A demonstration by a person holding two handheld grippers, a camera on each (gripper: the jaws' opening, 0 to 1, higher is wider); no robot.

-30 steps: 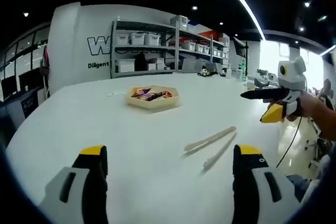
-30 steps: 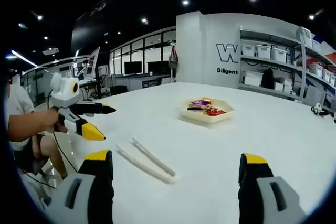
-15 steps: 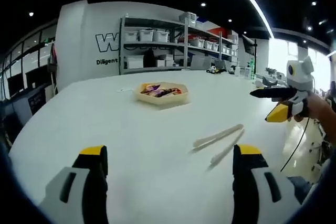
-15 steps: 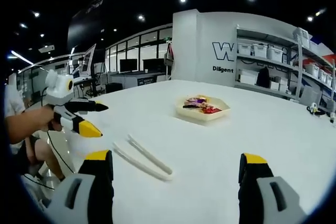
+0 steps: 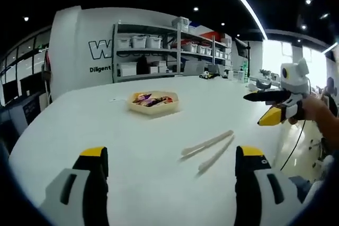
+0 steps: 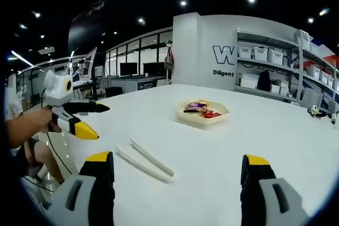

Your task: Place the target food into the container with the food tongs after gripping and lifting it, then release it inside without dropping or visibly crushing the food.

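Note:
Pale food tongs [image 5: 207,150] [image 6: 144,161] lie flat on the white table [image 5: 132,152], their two arms splayed. Farther off sits a cream hexagonal container [image 5: 152,102] [image 6: 203,113] holding colourful wrapped food. My left gripper [image 5: 172,163] is open, held above the table with nothing between its jaws; it also shows at the left of the right gripper view [image 6: 87,118], held in a hand. My right gripper [image 6: 179,169] is open and empty too, and appears at the right of the left gripper view [image 5: 270,105]. Both are apart from the tongs.
Metal shelving [image 5: 169,46] [image 6: 275,67] with white bins stands against the far wall. Desks with monitors [image 6: 130,70] line the room's left side. A person's arm [image 6: 24,125] and seated legs are beside the table edge. A cable [image 5: 294,146] hangs from the right gripper.
Both views have shifted slightly with the hands; the tongs and container have stayed put on the table. Both grippers remain open.

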